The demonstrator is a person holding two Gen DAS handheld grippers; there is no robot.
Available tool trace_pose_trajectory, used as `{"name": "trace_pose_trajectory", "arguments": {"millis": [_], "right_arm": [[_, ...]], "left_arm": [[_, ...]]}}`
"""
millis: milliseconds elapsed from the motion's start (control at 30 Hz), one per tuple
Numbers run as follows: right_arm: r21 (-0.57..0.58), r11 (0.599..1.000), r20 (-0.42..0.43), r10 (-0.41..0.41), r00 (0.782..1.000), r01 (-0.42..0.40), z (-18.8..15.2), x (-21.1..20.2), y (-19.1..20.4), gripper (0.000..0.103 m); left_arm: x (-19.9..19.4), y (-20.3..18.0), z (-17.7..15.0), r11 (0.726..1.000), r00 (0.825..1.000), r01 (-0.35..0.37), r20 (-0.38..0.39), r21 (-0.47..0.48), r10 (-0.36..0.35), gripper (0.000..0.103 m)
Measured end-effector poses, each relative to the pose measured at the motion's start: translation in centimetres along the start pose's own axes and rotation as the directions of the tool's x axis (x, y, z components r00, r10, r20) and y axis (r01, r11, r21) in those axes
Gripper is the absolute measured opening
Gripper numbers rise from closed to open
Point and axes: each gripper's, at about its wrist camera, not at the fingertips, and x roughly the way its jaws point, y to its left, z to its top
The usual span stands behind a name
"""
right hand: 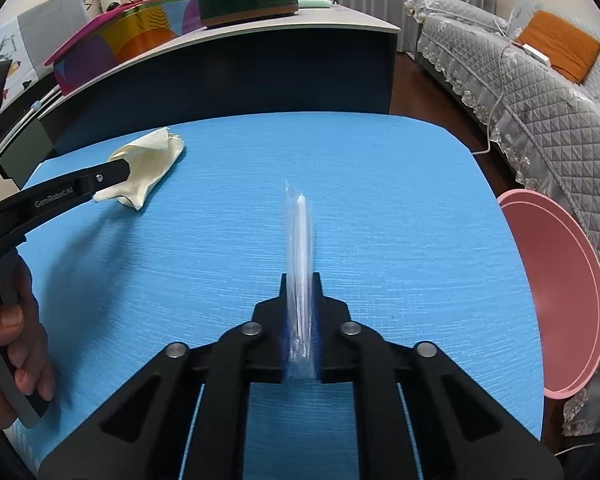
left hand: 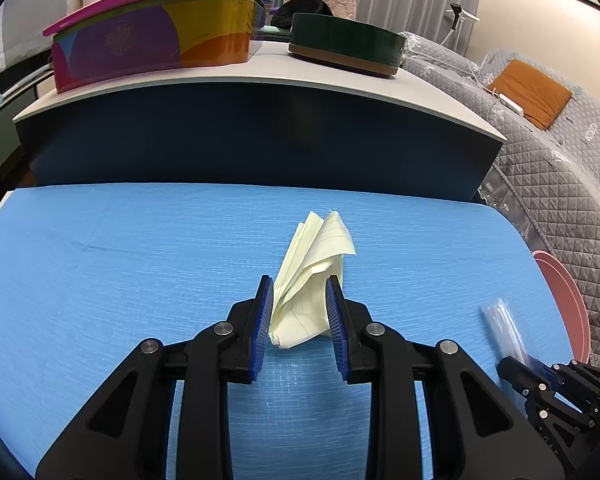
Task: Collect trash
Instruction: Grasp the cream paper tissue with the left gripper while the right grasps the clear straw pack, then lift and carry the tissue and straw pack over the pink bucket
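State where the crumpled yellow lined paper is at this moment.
The crumpled yellow paper lies on the blue mat, pinched between the left gripper's blue pads; in the right wrist view it sits at the mat's far left corner.

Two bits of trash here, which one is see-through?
The clear plastic wrapper, pinched upright in the right gripper. The other piece, the crumpled yellow lined paper between the left gripper's pads, is opaque.

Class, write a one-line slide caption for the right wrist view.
Right gripper clamps a clear plastic wrapper over the blue mat, pink bin alongside.
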Motion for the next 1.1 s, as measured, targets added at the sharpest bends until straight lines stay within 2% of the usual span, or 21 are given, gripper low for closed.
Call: {"name": "trace_pose_trajectory", "arguments": {"millis": [167, 233, 400, 667, 1100], "right_arm": [[-0.005, 1.000, 0.026, 0.004, 1.000, -0.004, 0.3, -0.7, 0.0, 0.007], [-0.006, 1.000, 0.036, 0.003, 0.999, -0.003, 0.5, -0.9, 0.0, 0.007], [-0.015, 1.000, 0.066, -0.002, 0.998, 0.003, 0.7, -1.8, -0.1, 0.007], [-0.030, 0.999, 0.127, -0.020, 0.992, 0.024, 1.0, -4.2, -0.9, 0.007], [0.008, 0.998, 0.224, -0.067, 0.972, 0.067, 0.9, -9.6, -4.0, 0.007]], "left_arm": [[0.0, -0.1, 0.1, 1.000, 1.000, 0.005, 0.001, 0.006, -0.005, 0.024], [-0.1, -0.2, 0.1, 1.000, 1.000, 0.003, 0.001, 0.010, -0.003, 0.011], [-0.6, -0.6, 0.2, 1.000, 1.000, -0.008, 0.015, 0.026, 0.008, 0.002], [-2.3, -1.7, 0.1, 0.999, 0.999, -0.007, 0.052, 0.051, 0.004, 0.001], [-8.3, -5.7, -0.2, 0.993, 0.989, 0.037, 0.140, 0.108, -0.052, 0.001]]}}
